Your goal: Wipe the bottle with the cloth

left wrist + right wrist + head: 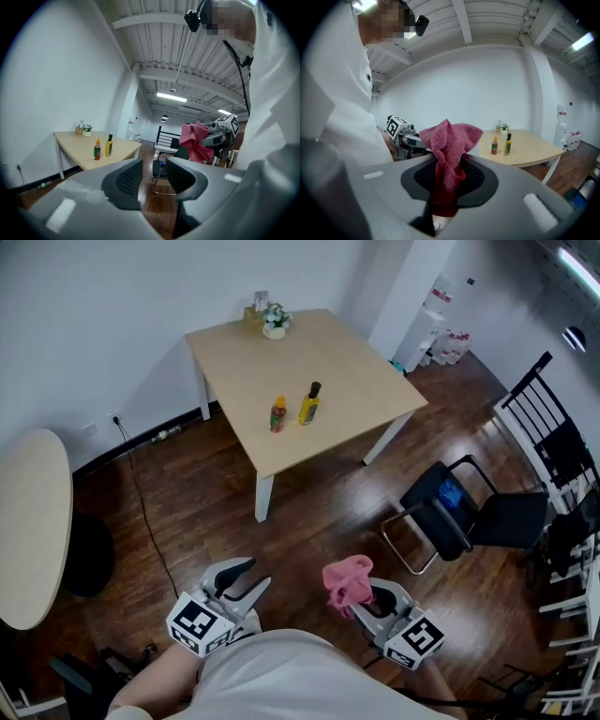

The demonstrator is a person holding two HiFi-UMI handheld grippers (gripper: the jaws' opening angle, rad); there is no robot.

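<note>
Head view, progress: wiping not begun; the yellow bottle and the red bottle stand side by side on the table, well apart from both grippers.
Left gripper view, tool: left gripper jaws parted, nothing between them.
Right gripper view, tool: right gripper clamped on the crumpled pink cloth.

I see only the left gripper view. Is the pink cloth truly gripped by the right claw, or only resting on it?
Observer: Gripped. The right gripper view shows the right claw shut on the pink cloth, which sticks up between the jaws.
Operator: Does anything stand at our left side?
Observer: Yes, the head view shows a round table at the left, apart from the square table.
</note>
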